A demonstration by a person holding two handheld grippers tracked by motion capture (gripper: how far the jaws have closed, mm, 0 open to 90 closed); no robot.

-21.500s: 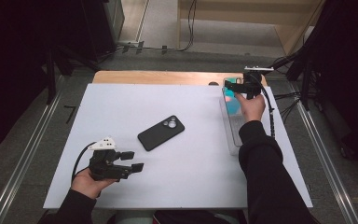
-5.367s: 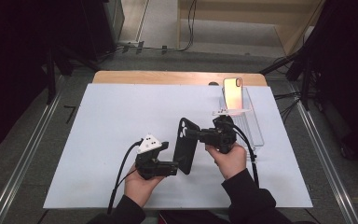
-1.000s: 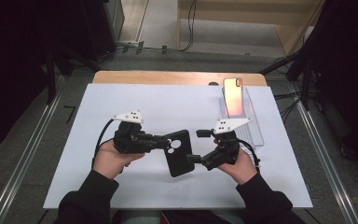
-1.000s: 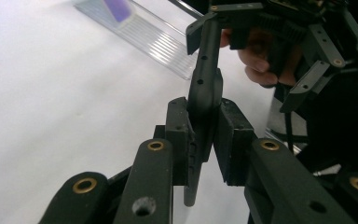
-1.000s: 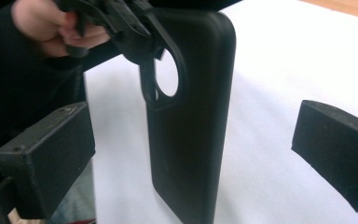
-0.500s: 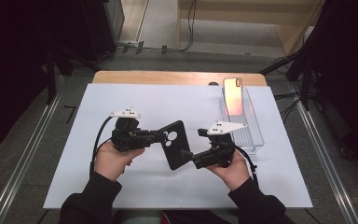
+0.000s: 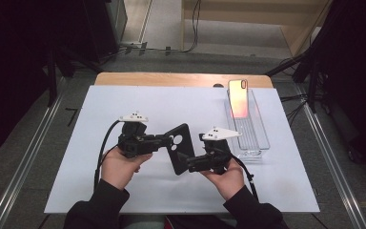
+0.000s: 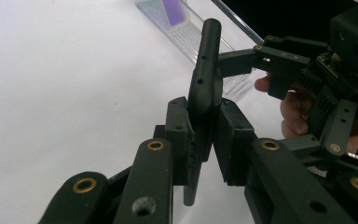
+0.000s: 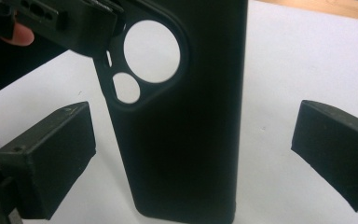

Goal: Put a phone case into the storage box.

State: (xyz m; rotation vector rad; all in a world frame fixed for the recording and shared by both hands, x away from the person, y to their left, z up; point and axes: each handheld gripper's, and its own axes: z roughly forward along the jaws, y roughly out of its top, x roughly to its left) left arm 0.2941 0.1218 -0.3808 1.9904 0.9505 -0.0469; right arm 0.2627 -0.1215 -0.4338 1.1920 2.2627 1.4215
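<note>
Left gripper [image 7: 164,140] jaws pinch the black phone case [image 7: 181,148] mid-frame; right gripper [image 9: 191,154] jaws spread wide, flanking it untouched. Clear tray [image 7: 255,136] stands upper right.

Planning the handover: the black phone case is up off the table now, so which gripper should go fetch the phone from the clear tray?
Right, probably. The right gripper is open, its pads clear of the phone case, and sits nearer the clear tray holding the phone. The left gripper is clamped on the case.
</note>
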